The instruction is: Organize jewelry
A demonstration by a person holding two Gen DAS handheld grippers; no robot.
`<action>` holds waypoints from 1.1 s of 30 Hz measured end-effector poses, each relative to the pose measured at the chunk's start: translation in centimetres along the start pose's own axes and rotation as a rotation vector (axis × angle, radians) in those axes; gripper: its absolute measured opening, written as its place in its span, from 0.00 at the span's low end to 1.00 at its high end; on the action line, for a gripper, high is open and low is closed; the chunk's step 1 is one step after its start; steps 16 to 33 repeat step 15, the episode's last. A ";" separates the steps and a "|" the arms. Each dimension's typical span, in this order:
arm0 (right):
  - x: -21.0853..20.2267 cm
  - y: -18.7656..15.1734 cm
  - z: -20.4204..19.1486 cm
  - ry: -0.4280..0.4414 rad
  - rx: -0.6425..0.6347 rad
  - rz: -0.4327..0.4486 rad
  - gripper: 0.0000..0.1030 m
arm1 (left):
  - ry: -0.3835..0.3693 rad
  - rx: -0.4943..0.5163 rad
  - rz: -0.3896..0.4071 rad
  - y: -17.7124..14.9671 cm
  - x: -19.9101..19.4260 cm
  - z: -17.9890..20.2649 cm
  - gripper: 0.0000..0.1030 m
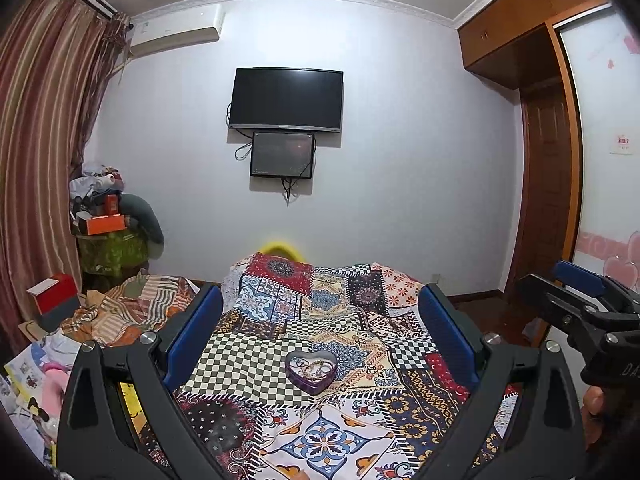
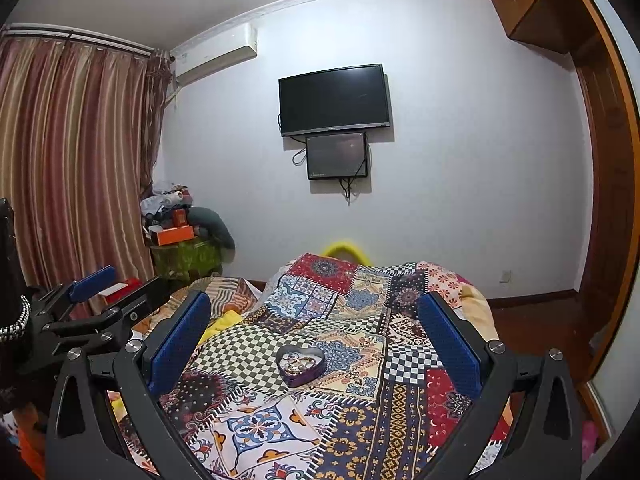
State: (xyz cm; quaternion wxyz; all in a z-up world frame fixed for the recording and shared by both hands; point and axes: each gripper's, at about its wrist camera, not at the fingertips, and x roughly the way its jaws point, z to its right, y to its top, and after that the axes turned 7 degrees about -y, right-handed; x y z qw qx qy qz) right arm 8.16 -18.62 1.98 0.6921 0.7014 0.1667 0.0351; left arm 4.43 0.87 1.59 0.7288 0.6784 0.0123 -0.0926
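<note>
The left gripper (image 1: pixel 320 332) and right gripper (image 2: pixel 314 332) both stand wide open and hold nothing. The heart-shaped tin (image 1: pixel 310 371), containing jewelry (image 1: pixel 311 369), rests on the patchwork bedspread (image 1: pixel 320 440), ahead of both grippers.

Heart-shaped tin (image 1: pixel 310 371): metal, purple walls with a dull sheen; contents (image 2: pixel 298 363) are thin gold- and silver-toned pieces, glinting, too small to resolve. Tin sits on the patchwork bedspread (image 1: pixel 340 432): printed woven cloth, matt, lightly creased, rumpled toward the bed's far edge.

Left gripper (image 1: pixel 322 332): black matt plastic frame, bright metal screw heads; fingers (image 1: pixel 196 330) faced with blue pads, finely dimpled, rubbery look. Right gripper (image 2: pixel 316 330): same build, same blue textured fingers (image 2: pixel 450 344).

Curtain (image 2: pixel 72 160): striped cloth with soft sheen. Television (image 1: pixel 286 98): glossy dark screen. Wardrobe (image 1: pixel 516 20): orange wood, semi-gloss. Wall (image 1: pixel 400 160): matt, smooth.
</note>
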 end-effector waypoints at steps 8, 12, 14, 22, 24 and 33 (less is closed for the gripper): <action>0.2 -0.1 0.2 -0.007 -0.001 -0.002 1.00 | -0.004 0.009 -0.001 -0.3 0.1 0.0 0.96; 0.6 -0.3 0.3 -0.005 -0.002 -0.009 1.00 | -0.010 0.006 -0.005 -0.5 0.2 0.0 0.96; 0.7 -0.4 0.3 -0.007 -0.004 -0.013 1.00 | -0.010 0.006 -0.011 -0.6 0.4 0.0 0.96; 0.8 -0.5 0.2 -0.007 -0.004 -0.016 1.00 | -0.010 0.005 -0.015 -0.6 0.6 0.0 0.96; 0.8 -0.5 0.2 -0.007 -0.004 -0.016 1.00 | -0.010 0.005 -0.015 -0.6 0.6 0.0 0.96; 0.8 -0.5 0.2 -0.007 -0.004 -0.016 1.00 | -0.010 0.005 -0.015 -0.6 0.6 0.0 0.96</action>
